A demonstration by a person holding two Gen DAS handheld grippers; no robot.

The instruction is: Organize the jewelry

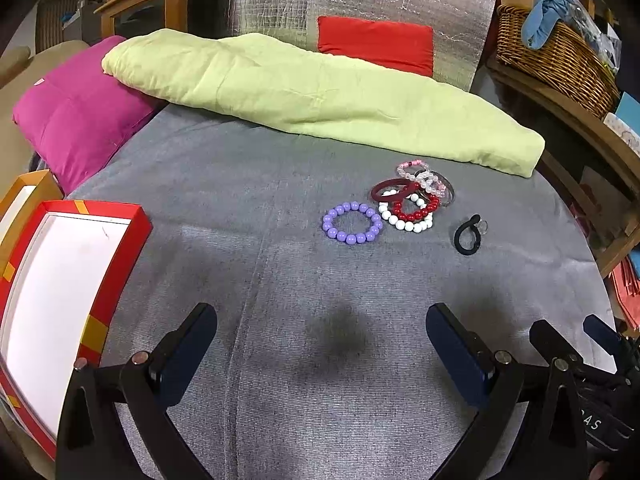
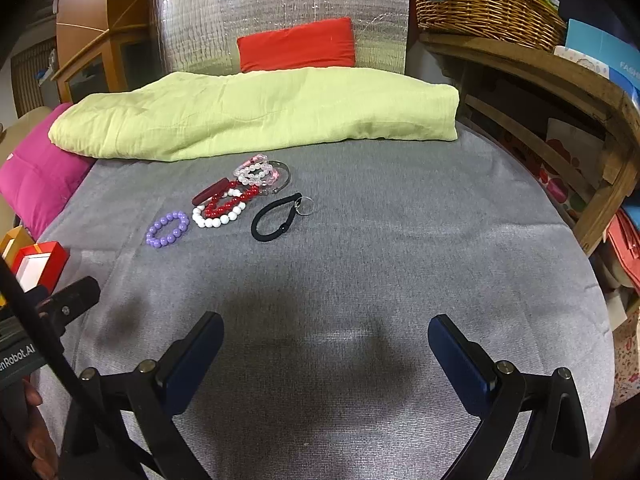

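On the grey cloth lies a purple bead bracelet point(image 1: 352, 223) point(image 2: 167, 229), apart from a pile of white, red, dark-red and pink bracelets point(image 1: 412, 200) point(image 2: 236, 196). A black hair tie with a metal ring point(image 1: 468, 235) point(image 2: 276, 216) lies to their right. An open red box with a white inside point(image 1: 60, 292) point(image 2: 38, 264) sits at the left. My left gripper point(image 1: 322, 336) hovers open near the front, well short of the jewelry, nothing between its fingers. My right gripper point(image 2: 326, 340) is open too, empty, to the right of the left one.
A folded light-green blanket point(image 1: 320, 100) point(image 2: 256, 116) lies behind the jewelry, with a magenta cushion point(image 1: 80, 120) at the left and a red cushion point(image 2: 298, 44) against a silver foil panel. A wicker basket point(image 2: 484, 4) rests on a wooden shelf at the right.
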